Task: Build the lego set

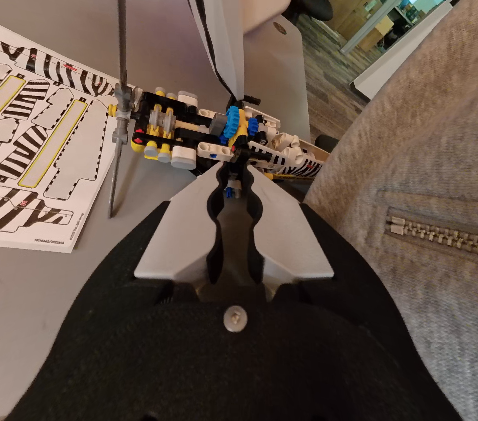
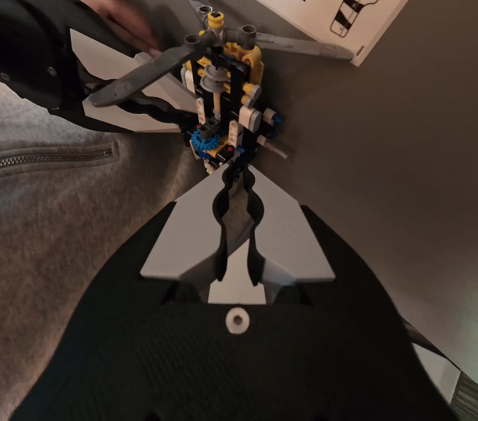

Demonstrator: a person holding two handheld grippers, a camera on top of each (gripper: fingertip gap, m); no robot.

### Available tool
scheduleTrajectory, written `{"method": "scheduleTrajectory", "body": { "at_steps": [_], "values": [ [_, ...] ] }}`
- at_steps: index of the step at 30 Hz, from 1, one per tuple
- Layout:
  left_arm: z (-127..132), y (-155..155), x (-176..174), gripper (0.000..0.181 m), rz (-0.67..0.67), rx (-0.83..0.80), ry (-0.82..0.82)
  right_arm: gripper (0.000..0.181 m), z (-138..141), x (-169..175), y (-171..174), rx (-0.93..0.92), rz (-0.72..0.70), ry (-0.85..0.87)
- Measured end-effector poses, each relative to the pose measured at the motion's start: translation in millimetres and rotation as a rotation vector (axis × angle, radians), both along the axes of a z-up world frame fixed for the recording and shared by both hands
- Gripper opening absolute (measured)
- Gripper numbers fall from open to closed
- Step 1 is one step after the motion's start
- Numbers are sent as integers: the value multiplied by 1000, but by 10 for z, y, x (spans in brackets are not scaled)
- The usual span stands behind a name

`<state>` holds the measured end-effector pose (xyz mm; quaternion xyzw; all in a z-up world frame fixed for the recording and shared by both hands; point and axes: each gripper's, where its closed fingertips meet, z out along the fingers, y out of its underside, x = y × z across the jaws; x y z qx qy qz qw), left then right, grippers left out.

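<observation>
Two claws pinch one model at once. The left claw (image 1: 234,170) is nearly closed on a black bit at the model's middle; the right claw (image 2: 238,169) is clamped likewise from the other side. So the half-built helicopter (image 1: 191,129) hangs steady just over the table (image 1: 64,8), beside the sticker sheet (image 1: 38,137), probably braced for the next piece.

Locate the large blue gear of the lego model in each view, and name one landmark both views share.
Left wrist view: the blue gear sits just above centre, right of the yellow and black frame, below the right gripper coming down from the top.
Right wrist view: the blue gear sits left of centre, at the model's near end, just above the right gripper's tips.
Shared landmark: the grey rotor hub at the model's far end.
</observation>
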<state>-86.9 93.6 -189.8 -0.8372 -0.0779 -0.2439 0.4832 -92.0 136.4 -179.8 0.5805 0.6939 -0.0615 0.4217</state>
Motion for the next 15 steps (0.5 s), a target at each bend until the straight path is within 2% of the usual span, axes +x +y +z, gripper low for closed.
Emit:
{"method": "scheduleTrajectory", "body": {
  "at_steps": [11, 15],
  "values": [
    [-2, 0, 4, 4, -1, -1, 8, 4, 9, -15, -16, -192, 11, -64],
    [-3, -1, 6, 4, -3, 0, 3, 4, 9, -24, -21, -266, 32, -40]
  ]
}}
